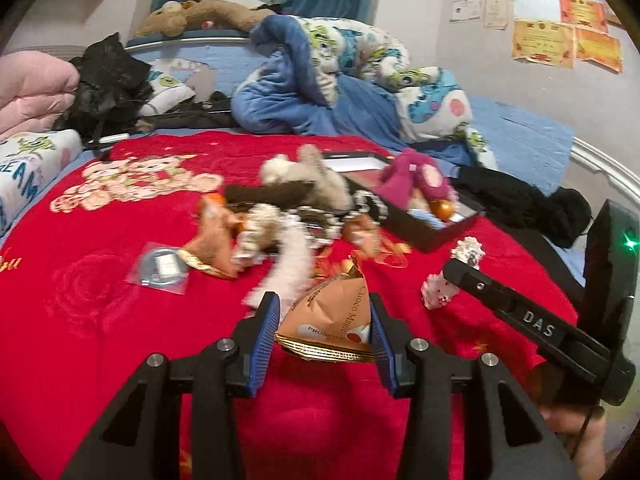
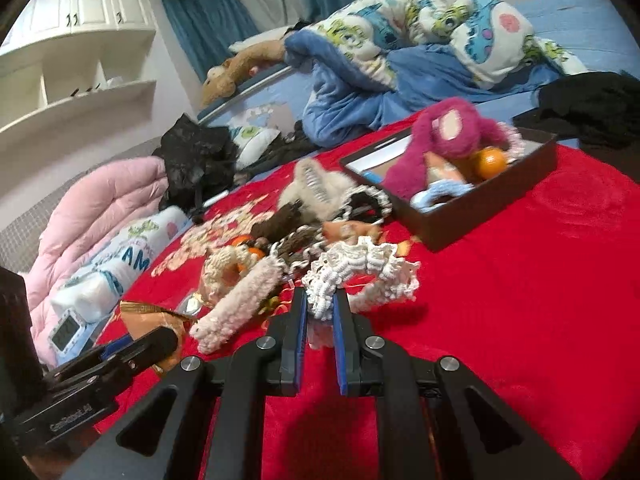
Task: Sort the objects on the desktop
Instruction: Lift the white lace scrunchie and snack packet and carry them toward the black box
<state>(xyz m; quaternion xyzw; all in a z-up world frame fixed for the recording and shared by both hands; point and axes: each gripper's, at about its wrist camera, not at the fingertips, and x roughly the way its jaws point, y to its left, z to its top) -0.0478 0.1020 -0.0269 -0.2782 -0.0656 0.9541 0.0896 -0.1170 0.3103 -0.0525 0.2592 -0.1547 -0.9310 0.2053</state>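
Your left gripper [image 1: 325, 320] has its blue pads pressed against the two sides of an orange-brown snack packet [image 1: 334, 316], jaws partly apart to the packet's width, and the packet sits lifted above the red blanket [image 1: 100, 300] with its gold crimped edge nearest the camera. Your right gripper [image 2: 320, 308] is squeezed almost fully closed on a white crocheted scrunchie [image 2: 360, 272], which bunches up above the pads and spreads to the right of them. From the left wrist view, that same gripper comes in from the right edge with the white scrunchie at its tip, to the right of the packet. Just beyond both grippers lies a heap of things on the blanket: a fluffy pink band [image 2: 240, 304], a cream knitted ring [image 2: 224, 268], brown fuzzy pieces, a beige plush toy [image 2: 320, 188] and a second orange packet [image 1: 216, 240]. A clear sachet holding a round disc [image 1: 162, 268] lies flat to the left of the heap. Farther back and to the right sits a dark open box [image 2: 492, 216], already holding a magenta plush toy [image 2: 452, 132], an orange ball [image 2: 492, 162] and a pale blue ring [image 2: 436, 194]. Behind the blanket are a rumpled blue cartoon-print quilt [image 1: 360, 64] and a folded pink duvet [image 2: 100, 208].
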